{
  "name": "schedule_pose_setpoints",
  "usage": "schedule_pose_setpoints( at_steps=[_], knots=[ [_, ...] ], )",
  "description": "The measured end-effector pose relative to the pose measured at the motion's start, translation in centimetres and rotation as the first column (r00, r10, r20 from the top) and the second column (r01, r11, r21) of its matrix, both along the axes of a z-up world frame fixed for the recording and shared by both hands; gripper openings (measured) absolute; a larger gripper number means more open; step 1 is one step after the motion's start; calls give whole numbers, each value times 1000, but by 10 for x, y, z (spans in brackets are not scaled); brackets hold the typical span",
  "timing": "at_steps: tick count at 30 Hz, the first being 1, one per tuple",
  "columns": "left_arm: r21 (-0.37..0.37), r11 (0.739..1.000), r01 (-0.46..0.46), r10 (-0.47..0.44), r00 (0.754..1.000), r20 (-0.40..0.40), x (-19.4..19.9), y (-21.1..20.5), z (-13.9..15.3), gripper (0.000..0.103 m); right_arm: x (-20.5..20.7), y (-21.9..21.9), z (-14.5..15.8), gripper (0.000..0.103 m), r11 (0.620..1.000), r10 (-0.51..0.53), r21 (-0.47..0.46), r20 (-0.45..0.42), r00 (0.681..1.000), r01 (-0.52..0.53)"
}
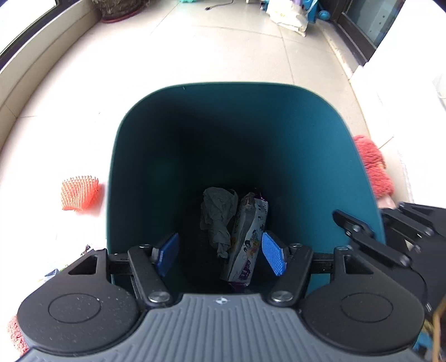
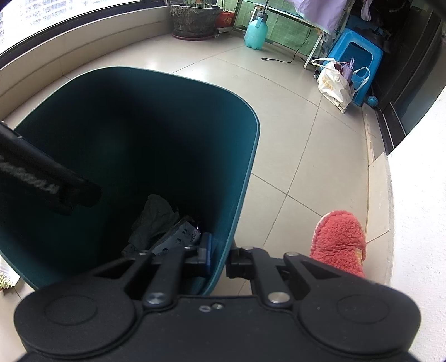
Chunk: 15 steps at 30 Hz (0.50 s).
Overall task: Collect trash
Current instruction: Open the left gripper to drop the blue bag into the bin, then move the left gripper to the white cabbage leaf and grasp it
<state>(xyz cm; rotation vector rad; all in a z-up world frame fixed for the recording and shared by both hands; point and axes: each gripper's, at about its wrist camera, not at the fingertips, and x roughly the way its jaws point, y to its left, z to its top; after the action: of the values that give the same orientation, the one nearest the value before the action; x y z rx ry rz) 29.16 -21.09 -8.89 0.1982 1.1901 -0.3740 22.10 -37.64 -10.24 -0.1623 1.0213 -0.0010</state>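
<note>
A dark teal trash bin stands on the tiled floor. In its bottom lie a crumpled grey paper and a printed snack wrapper. My left gripper hangs open and empty over the bin's mouth, blue pads apart. My right gripper is shut on the bin's right wall, one finger inside and one outside. The paper and wrapper also show in the right wrist view. An orange foam fruit net lies on the floor left of the bin.
A red fuzzy slipper is right of the bin, near a white wall. Farther off stand a plant pot, a teal spray bottle, a blue stool and a white bag. Small scraps lie at left.
</note>
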Motion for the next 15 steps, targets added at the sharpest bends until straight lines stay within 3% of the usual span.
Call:
schedule_pose_setpoints(
  at_steps=[8,15],
  knots=[
    [-53,999,-13,16,998,69,-35,34,59,65,6,5,-1,9,1000,0,-22,-39,999,0],
    [-51,997,-61,66,992,106,-52,78,83,65,13,6,-2,9,999,12,-41,-90,996,-16]
  ],
)
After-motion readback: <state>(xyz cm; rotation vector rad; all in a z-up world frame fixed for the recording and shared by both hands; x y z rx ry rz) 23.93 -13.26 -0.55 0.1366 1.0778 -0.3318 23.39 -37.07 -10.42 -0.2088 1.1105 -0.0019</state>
